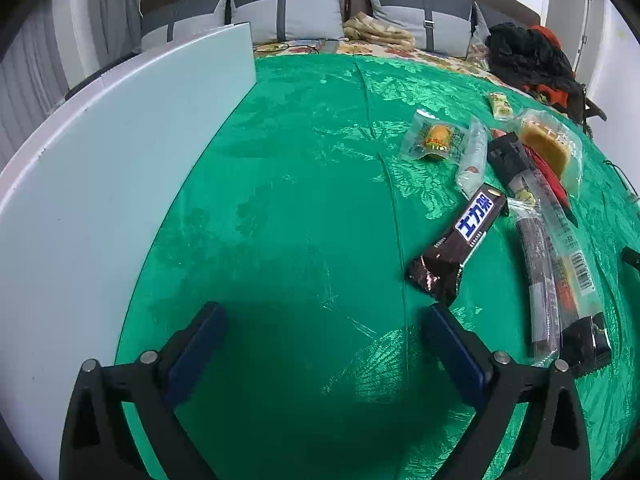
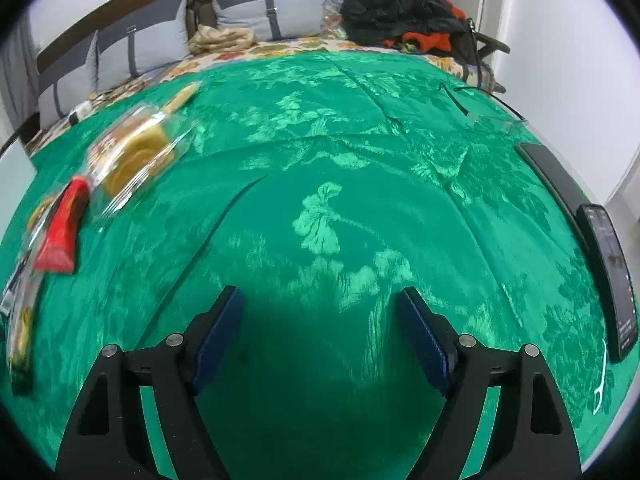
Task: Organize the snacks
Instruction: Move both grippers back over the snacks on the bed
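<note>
Both tongs point steeply down over the green patterned cloth (image 1: 288, 208) on the surface — the left tongs (image 1: 324, 344) and right tongs (image 2: 320, 332) gape wide, nothing between their blue pads. Right of the left tongs lies a brown chocolate bar (image 1: 460, 240) with blue-and-white Chinese lettering; beyond it — two long clear-wrapped sticks (image 1: 536, 264), a red packet (image 2: 60, 232), a clear-wrapped yellow cake (image 1: 548, 148).
</note>
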Action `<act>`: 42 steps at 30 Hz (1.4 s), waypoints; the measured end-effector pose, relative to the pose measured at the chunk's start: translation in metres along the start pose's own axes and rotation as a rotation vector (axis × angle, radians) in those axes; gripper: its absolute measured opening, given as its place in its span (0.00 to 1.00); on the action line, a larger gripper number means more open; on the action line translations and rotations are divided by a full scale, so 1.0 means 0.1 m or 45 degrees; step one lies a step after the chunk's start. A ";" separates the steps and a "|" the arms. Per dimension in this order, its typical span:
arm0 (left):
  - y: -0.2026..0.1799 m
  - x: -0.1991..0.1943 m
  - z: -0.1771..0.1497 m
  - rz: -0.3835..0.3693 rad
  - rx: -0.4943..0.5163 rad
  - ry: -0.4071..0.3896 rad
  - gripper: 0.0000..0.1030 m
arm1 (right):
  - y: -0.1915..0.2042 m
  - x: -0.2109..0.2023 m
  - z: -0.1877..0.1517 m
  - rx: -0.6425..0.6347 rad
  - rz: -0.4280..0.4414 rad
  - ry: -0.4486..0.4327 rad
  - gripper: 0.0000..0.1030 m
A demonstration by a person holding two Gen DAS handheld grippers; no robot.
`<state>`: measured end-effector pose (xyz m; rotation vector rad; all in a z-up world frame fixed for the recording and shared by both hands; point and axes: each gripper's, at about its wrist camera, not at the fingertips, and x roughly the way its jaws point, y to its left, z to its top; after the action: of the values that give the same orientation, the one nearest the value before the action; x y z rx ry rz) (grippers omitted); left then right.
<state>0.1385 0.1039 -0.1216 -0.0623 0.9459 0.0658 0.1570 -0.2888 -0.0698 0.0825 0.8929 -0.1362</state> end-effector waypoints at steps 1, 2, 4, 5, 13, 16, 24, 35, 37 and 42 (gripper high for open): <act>0.01 0.01 0.00 -0.005 0.002 0.005 1.00 | 0.01 0.00 -0.03 0.001 0.000 0.002 0.84; 0.02 0.00 0.01 -0.003 0.005 0.005 1.00 | 0.01 0.01 -0.03 -0.002 0.000 0.005 0.86; 0.03 0.00 0.00 -0.003 0.006 0.004 1.00 | 0.02 0.02 -0.03 -0.009 0.000 0.009 0.87; 0.03 0.00 0.00 0.000 0.007 0.005 1.00 | 0.02 0.02 -0.05 -0.009 0.000 0.009 0.87; 0.01 0.01 0.01 0.001 0.009 0.005 1.00 | 0.01 0.02 -0.06 -0.009 -0.003 0.008 0.87; 0.01 0.01 0.01 0.001 0.009 0.005 1.00 | 0.01 0.02 -0.06 -0.009 -0.004 0.008 0.87; 0.01 0.01 0.01 0.001 0.009 0.004 1.00 | 0.02 0.02 -0.06 -0.009 -0.003 0.008 0.87; 0.01 0.01 0.00 0.001 0.009 0.004 1.00 | 0.02 0.02 -0.06 -0.009 -0.004 0.008 0.87; 0.01 0.01 0.00 0.001 0.009 0.004 1.00 | 0.02 0.02 -0.06 -0.009 -0.003 0.008 0.87; 0.01 0.01 0.00 0.001 0.009 0.004 1.00 | 0.02 0.02 -0.06 -0.008 -0.004 0.008 0.88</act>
<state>0.1393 0.1048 -0.1222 -0.0556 0.9492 0.0628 0.1541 -0.2865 -0.0749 0.0756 0.8997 -0.1357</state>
